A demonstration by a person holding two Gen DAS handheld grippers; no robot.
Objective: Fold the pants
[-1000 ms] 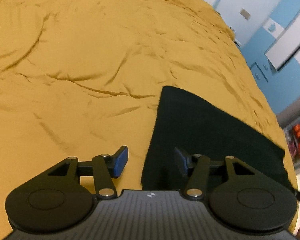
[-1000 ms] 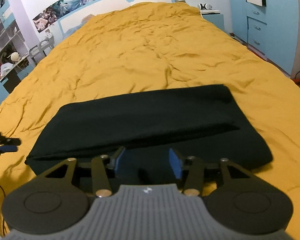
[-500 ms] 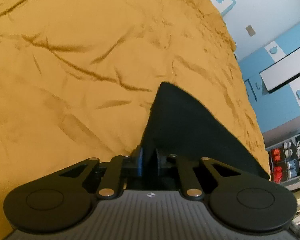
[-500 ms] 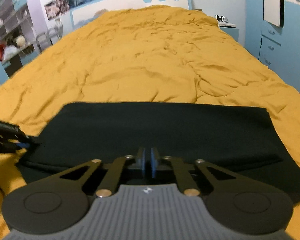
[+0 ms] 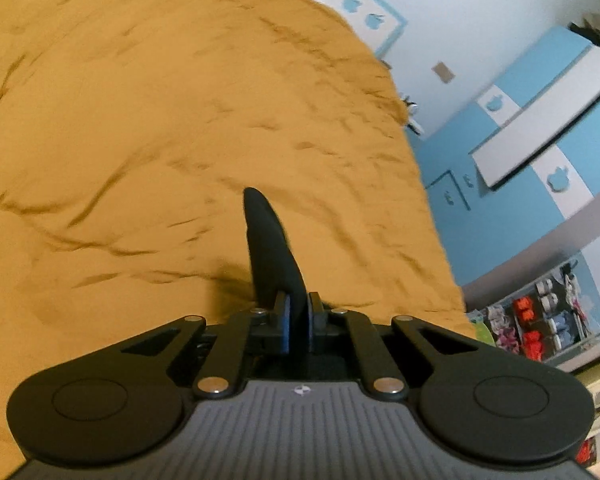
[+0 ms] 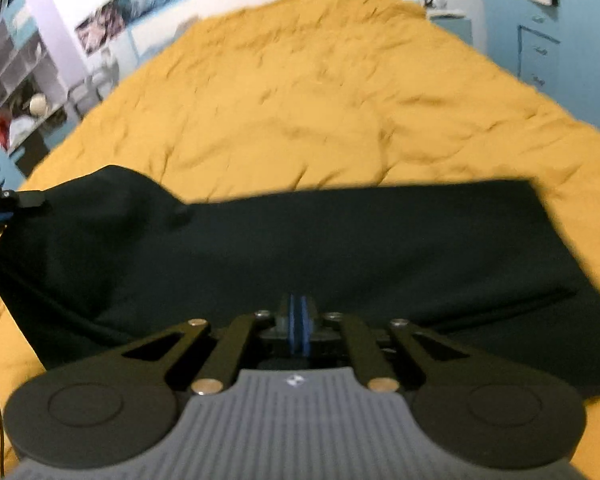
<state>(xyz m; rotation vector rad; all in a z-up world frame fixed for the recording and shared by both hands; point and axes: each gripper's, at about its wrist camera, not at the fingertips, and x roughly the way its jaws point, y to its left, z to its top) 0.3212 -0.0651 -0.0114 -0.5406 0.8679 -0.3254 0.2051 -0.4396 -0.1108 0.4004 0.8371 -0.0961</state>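
Observation:
The black pants (image 6: 320,248) lie folded in a long band across the near end of the mustard bed (image 6: 300,92). My right gripper (image 6: 299,322) is shut on the near edge of the pants at their middle. My left gripper (image 5: 299,322) is shut on the left end of the pants (image 5: 272,252) and holds it raised, so the cloth stands up as a narrow black fold. In the right wrist view the left gripper (image 6: 4,208) shows at the far left, with the pants' end lifted there.
The mustard bedcover (image 5: 160,120) is wrinkled and stretches far ahead. A blue and white wardrobe (image 5: 540,152) stands along the right side. Shelves with toys (image 6: 12,92) stand at the left. A headboard with posters (image 6: 204,4) is at the far end.
Both grippers went from open to shut on the pants. The left end of the pants has since been lifted off the bed, and both views have tilted and blurred with the motion.

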